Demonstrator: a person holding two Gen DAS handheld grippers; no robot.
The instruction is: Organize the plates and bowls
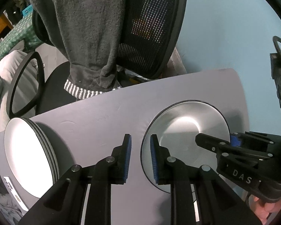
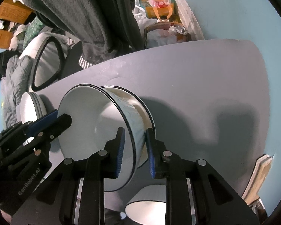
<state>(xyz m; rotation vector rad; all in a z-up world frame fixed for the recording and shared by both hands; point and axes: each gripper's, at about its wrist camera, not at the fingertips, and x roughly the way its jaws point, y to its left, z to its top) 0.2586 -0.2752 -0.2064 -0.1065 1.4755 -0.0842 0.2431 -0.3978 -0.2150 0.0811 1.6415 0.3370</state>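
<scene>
Seemingly upright bowl [image 2: 103,131], mouth upward.

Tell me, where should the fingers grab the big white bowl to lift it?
Grab the white bowl by its thin dark rim, coming down from above, one finger inside the wall and one outside. The wall is too wide and round to span, but the rim is narrow. The right gripper already straddles it this way; the left gripper sits at the opposite edge.

Black left tongs [image 1: 140,157], blue ribbed pads [image 1: 128,159], silver pivot screws, white lettering
</scene>
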